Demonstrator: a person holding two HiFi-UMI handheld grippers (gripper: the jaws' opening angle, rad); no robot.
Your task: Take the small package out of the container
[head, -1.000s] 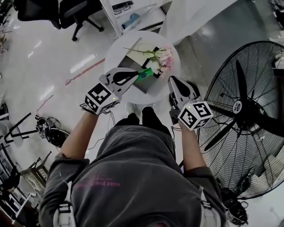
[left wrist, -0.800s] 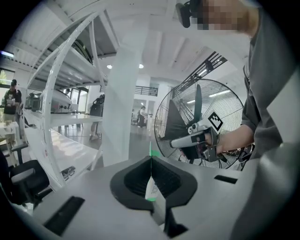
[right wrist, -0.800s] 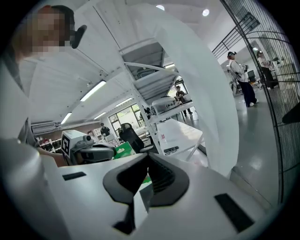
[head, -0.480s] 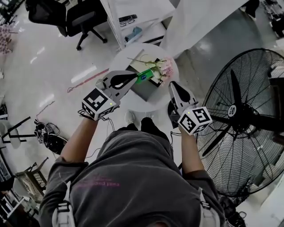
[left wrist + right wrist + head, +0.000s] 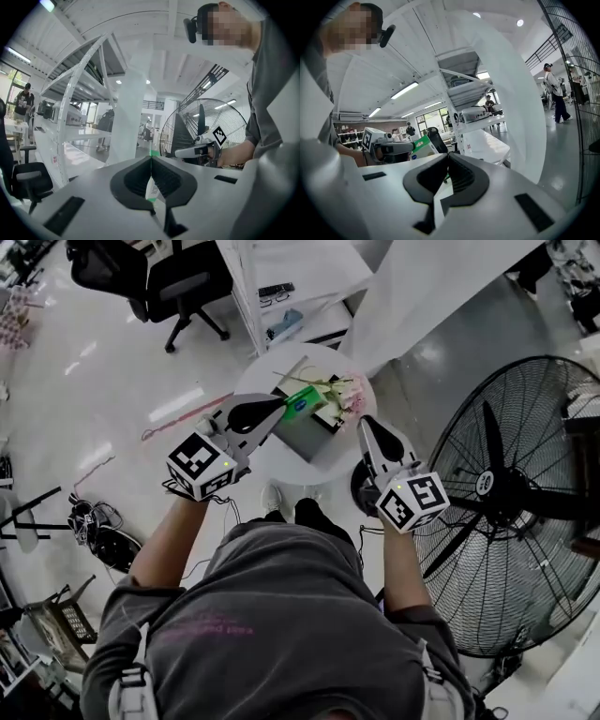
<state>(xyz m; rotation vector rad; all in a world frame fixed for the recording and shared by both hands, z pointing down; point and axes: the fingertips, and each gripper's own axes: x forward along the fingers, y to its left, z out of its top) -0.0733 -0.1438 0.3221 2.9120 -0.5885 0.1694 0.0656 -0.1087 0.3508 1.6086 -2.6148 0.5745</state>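
Note:
The small green and white package point(image 5: 302, 399) hangs over the round white table point(image 5: 258, 457), above the grey container point(image 5: 305, 430). My left gripper point(image 5: 281, 409) is shut on it. In the left gripper view the package point(image 5: 151, 186) shows edge-on, pinched between the closed jaws of that gripper point(image 5: 151, 161). My right gripper point(image 5: 364, 423) hovers at the table's right edge, shut, with nothing between its jaws point(image 5: 448, 157). From the right gripper view I see the left gripper point(image 5: 389, 148) and the green package point(image 5: 420, 145) off to the left.
Pink flowers with long stems point(image 5: 349, 390) lie across the container on the table. A large standing fan point(image 5: 506, 488) fills the right side. White shelving point(image 5: 291, 282) and an office chair point(image 5: 178, 277) stand beyond the table. People walk in the background point(image 5: 555, 96).
The left gripper stays shut on the green package and has drifted slightly, still over the table. The right gripper has moved a little upward in the view. The head camera has shifted.

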